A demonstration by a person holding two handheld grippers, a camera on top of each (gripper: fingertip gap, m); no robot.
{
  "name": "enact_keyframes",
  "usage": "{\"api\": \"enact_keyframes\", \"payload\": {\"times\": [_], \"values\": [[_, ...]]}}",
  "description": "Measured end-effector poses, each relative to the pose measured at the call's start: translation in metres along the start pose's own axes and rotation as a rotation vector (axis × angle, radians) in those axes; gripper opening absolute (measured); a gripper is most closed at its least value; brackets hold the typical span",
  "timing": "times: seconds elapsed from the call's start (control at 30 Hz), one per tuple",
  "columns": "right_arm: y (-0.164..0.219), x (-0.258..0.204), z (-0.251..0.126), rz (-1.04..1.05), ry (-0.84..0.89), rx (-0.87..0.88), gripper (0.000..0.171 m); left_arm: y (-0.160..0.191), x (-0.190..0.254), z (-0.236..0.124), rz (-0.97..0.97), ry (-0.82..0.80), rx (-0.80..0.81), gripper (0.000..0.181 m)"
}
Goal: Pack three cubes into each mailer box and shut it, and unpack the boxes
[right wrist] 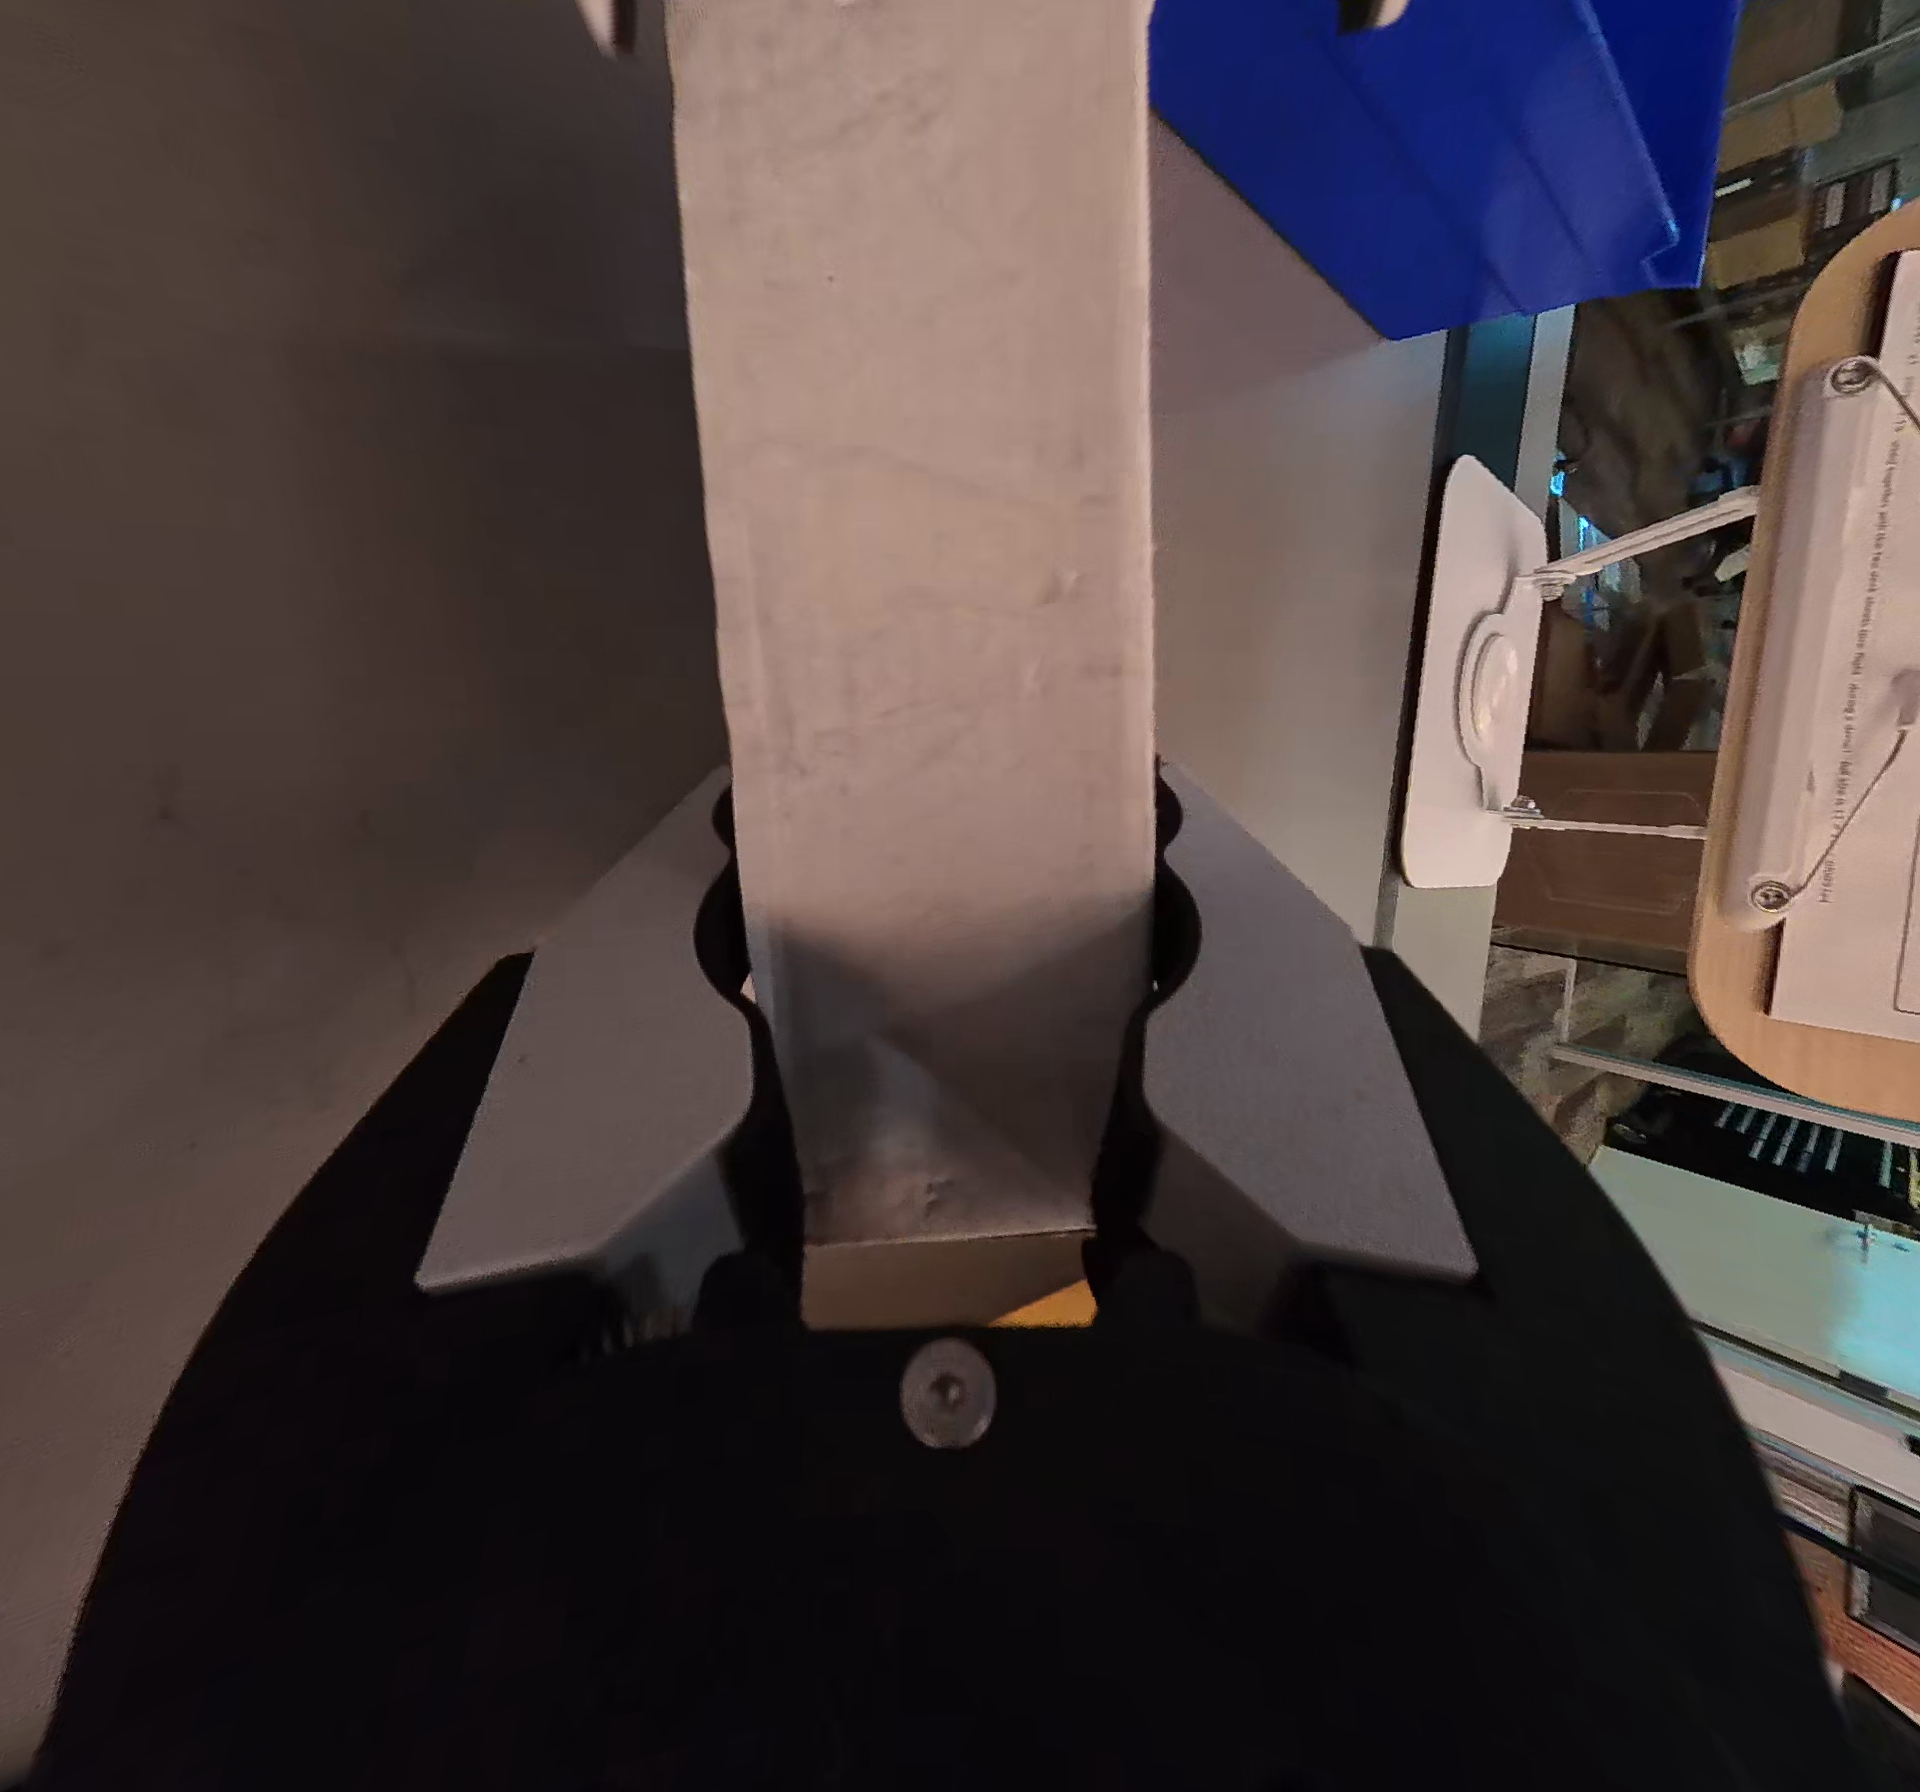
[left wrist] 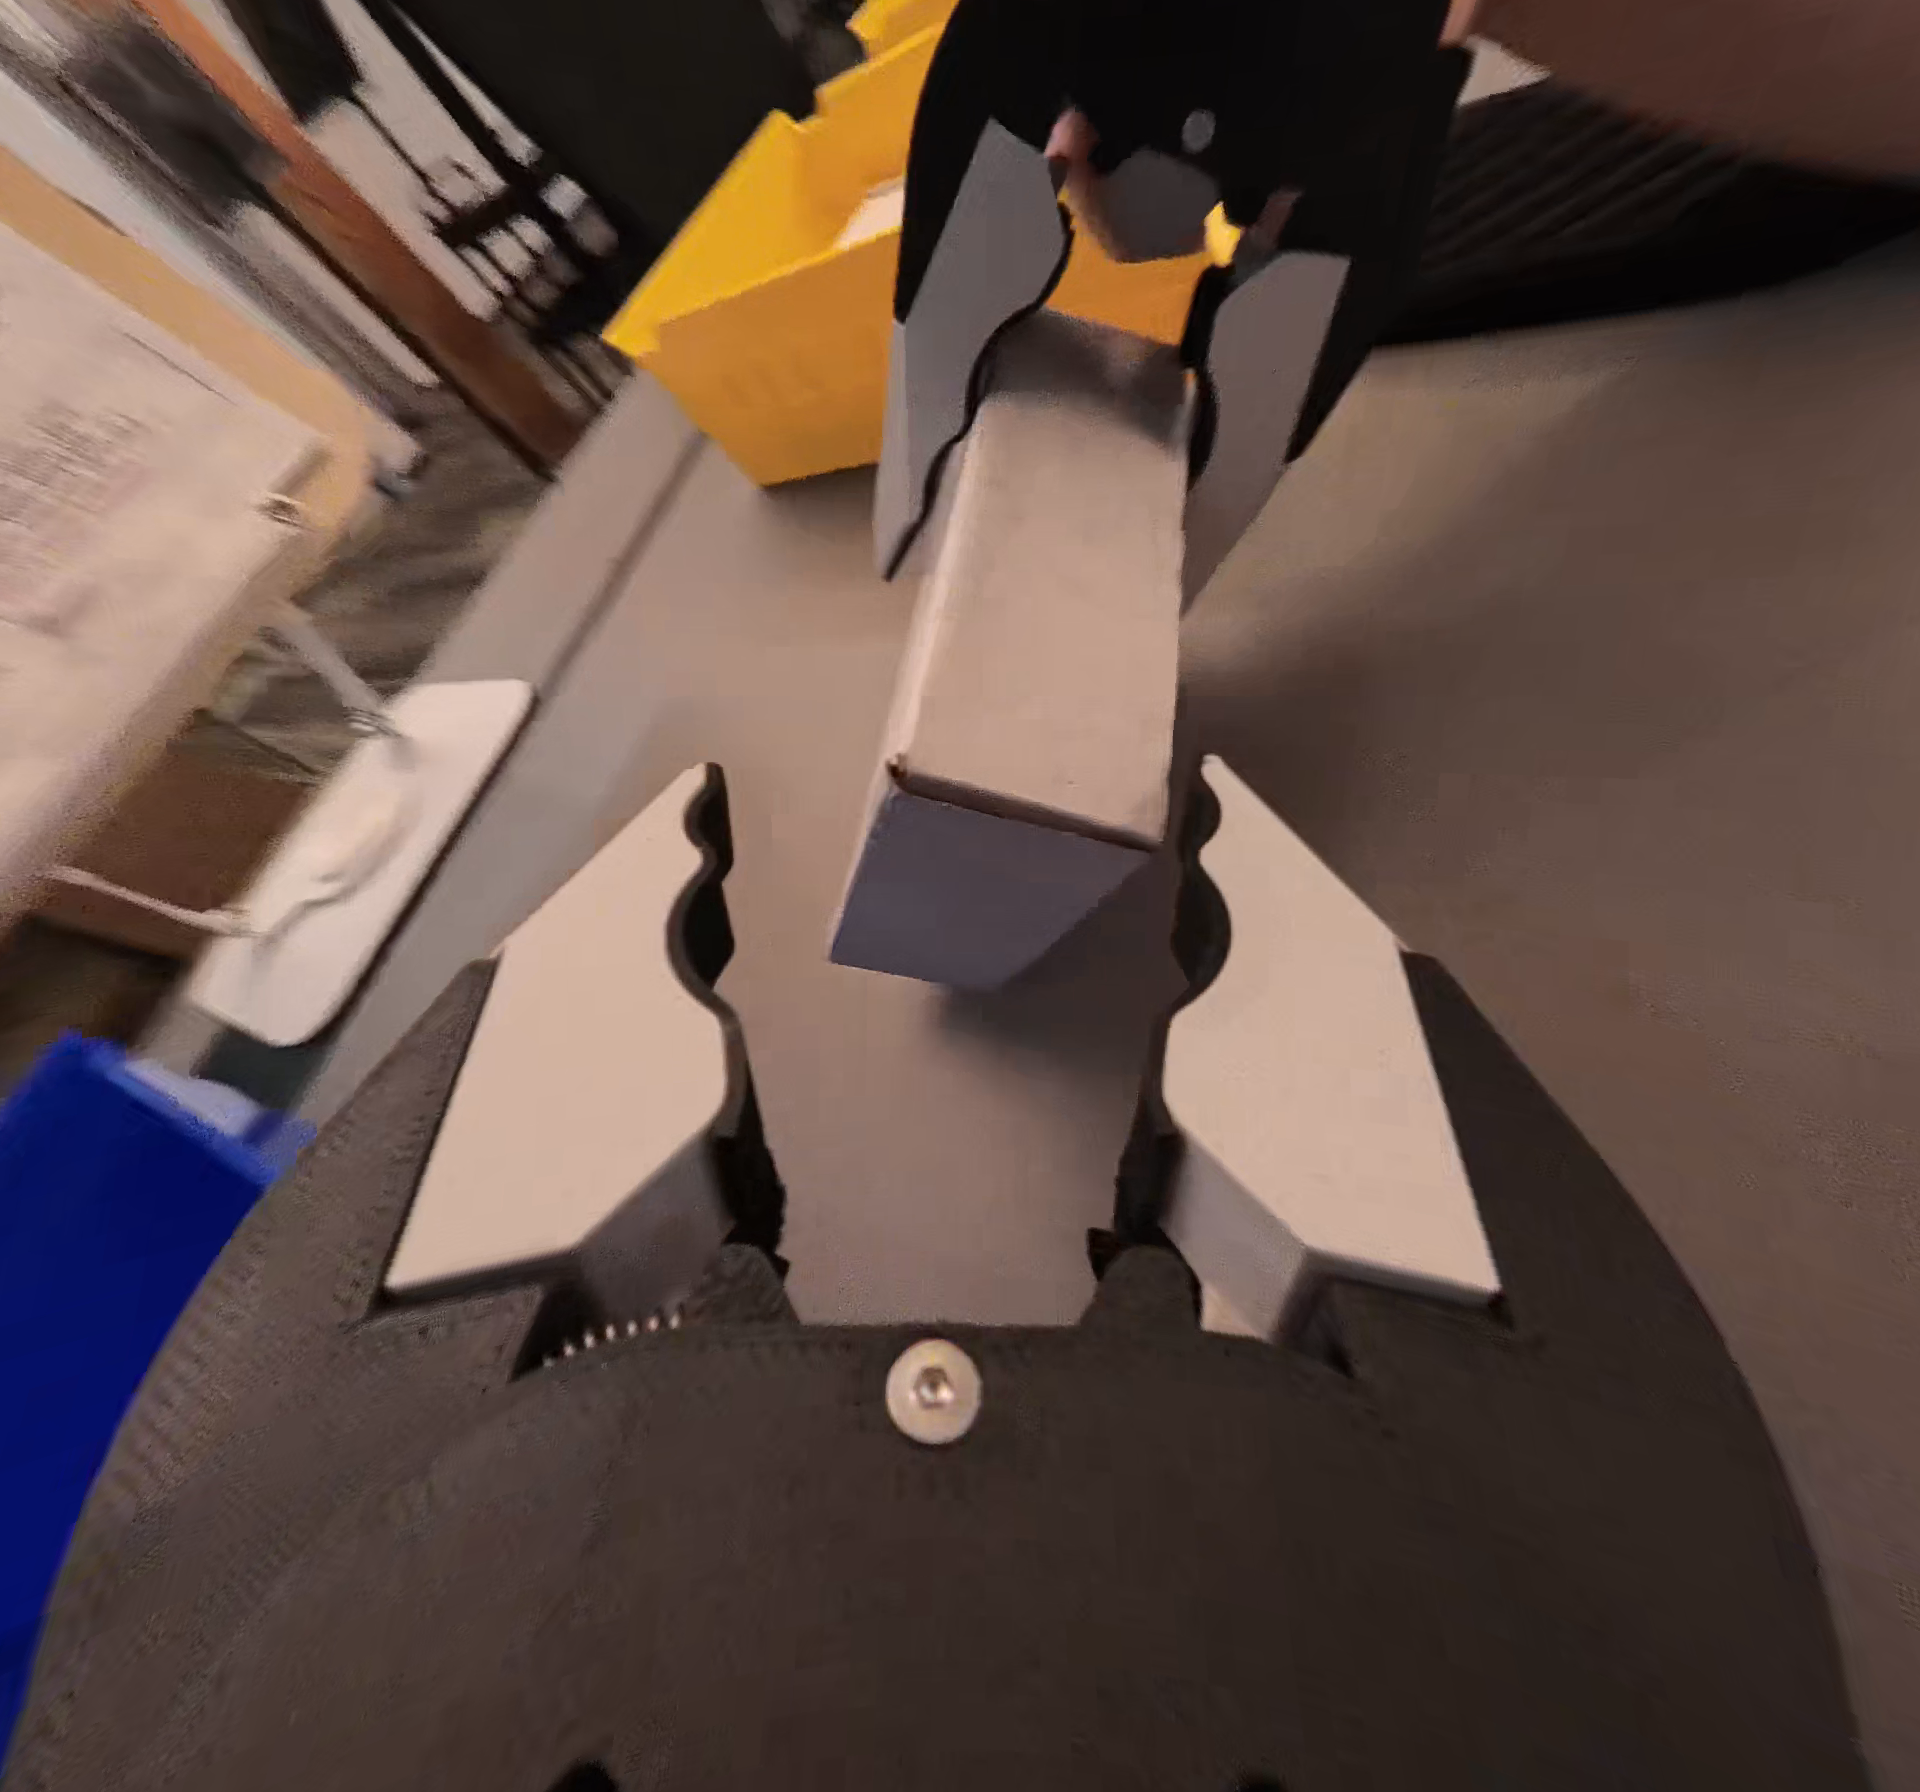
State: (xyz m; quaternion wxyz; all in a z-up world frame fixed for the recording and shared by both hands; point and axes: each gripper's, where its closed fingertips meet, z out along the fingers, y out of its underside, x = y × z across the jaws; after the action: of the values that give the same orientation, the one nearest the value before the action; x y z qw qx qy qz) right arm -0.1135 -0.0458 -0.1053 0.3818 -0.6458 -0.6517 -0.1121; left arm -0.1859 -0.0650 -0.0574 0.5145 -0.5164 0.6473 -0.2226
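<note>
my right hand-held gripper (right wrist: 940, 911) pinches one end of the closed white mailer box (right wrist: 914, 454), held clear above the grey surface (right wrist: 312, 495). my left hand-held gripper (left wrist: 956, 921) is spread, its fingers either side of the box's near end without touching. a yellow bin (left wrist: 790, 350) sits at the far side, a blue bin (right wrist: 1403, 101) at the surface's edge near the left gripper.

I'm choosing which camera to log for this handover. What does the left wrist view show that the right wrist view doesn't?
Only the left wrist view: the yellow bin, and the open left gripper whole. Only the right wrist view: a clipboard beyond the table edge. Both: the closed mailer box clamped by the right gripper, the blue bin and grey table.
</note>
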Motion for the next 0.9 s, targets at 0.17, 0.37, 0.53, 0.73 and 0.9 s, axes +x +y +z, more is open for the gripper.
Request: {"api": "enact_keyframes", "payload": {"times": [0.17, 0.37, 0.53, 0.73, 0.9], "values": [[0.001, 0.001, -0.003, 0.041, -0.028, 0.021, 0.073, 0.032, 0.012, 0.027, 0.075, 0.026, -0.158, 0.100], [0.002, 0.002, -0.004, 0.073, -0.058, 0.034, 0.073, 0.051, 0.008, 0.059, 0.010, -0.009, -0.188, 0.096], [-0.002, 0.000, -0.003, 0.056, -0.055, 0.052, 0.073, 0.055, 0.000, 0.063, -0.012, -0.030, -0.135, 0.080], [-0.008, -0.002, -0.003, 0.048, -0.058, 0.081, 0.074, 0.056, -0.001, 0.063, 0.066, -0.067, -0.168, 0.079], [-0.036, 0.013, -0.024, 0.063, 0.056, 0.193, 0.075, 0.060, 0.007, 0.057, -0.074, 0.030, -0.204, 0.078]]}}
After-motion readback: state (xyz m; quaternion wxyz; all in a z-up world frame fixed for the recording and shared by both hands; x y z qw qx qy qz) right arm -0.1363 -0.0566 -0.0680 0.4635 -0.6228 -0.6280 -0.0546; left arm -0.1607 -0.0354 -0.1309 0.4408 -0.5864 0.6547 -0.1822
